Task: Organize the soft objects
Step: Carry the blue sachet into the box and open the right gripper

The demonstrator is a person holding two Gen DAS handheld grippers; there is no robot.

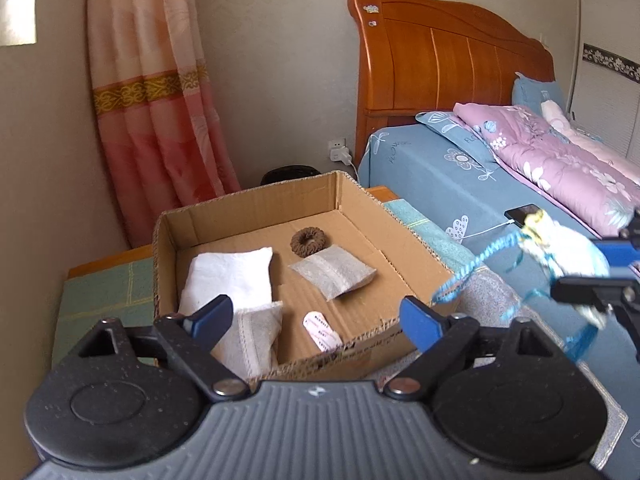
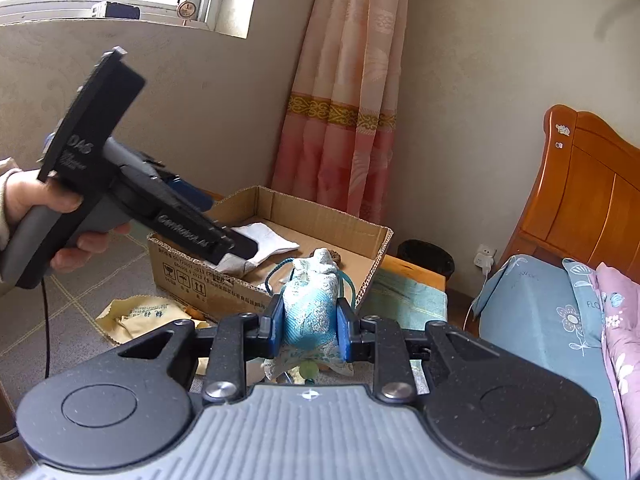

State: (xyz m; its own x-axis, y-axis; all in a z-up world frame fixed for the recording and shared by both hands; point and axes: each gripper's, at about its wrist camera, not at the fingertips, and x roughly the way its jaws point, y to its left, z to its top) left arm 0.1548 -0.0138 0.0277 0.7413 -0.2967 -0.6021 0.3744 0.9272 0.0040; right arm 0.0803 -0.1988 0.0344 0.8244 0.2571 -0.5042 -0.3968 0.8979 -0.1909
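Note:
An open cardboard box (image 1: 256, 208) stands on a low table. In it lie a white pillow pouch (image 1: 230, 276), two grey sachets (image 1: 334, 274), a brown ring scrunchie (image 1: 308, 242) and a small pink-and-white packet (image 1: 322, 330). My left gripper (image 1: 316, 318) is open and empty over the box's near edge. My right gripper (image 2: 307, 326) is shut on a light blue brocade pouch (image 2: 310, 312) with a blue cord, held in the air right of the box; the pouch also shows in the left wrist view (image 1: 560, 248).
A bed (image 1: 460, 168) with blue sheet and pink quilt lies to the right, a phone (image 1: 522, 213) on its edge. A black bin (image 2: 426, 256) stands behind the table. A yellow cloth (image 2: 140, 316) lies on the tiled floor. A pink curtain (image 1: 152, 100) hangs behind.

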